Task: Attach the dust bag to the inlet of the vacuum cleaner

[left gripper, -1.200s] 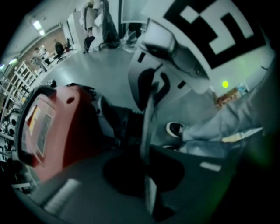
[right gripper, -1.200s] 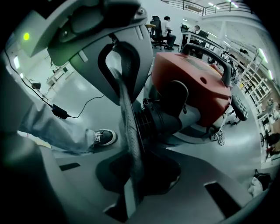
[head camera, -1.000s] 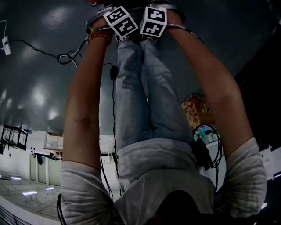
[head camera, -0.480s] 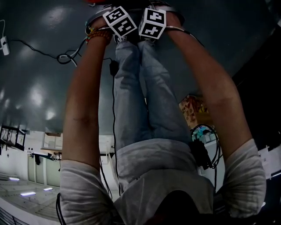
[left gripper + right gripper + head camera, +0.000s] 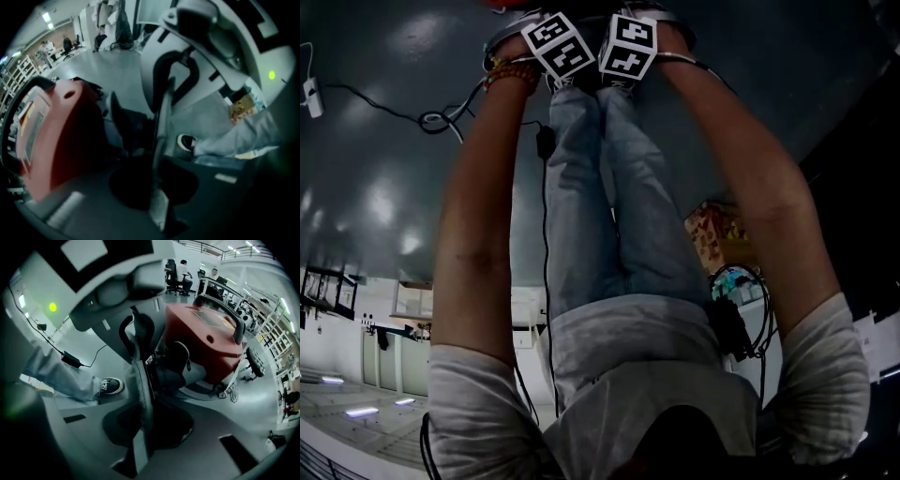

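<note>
Beside inlet [image 5: 169, 373]: left gripper [image 5: 157, 174] and right gripper [image 5: 143, 423] clamp bag [image 5: 139, 380] edge; uneven push from 2 sides may skew it off inlet.

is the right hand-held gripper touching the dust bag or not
Touching. The right gripper view shows the right hand-held gripper with its jaws closed on the thin edge of the dust bag, which runs straight up between them with no gap.

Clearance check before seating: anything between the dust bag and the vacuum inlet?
Nothing visible. The tongs of the right gripper and left gripper are both shut on the dust bag, which stands right beside the dark inlet of the red vacuum cleaner. Whether they touch is unclear.
</note>
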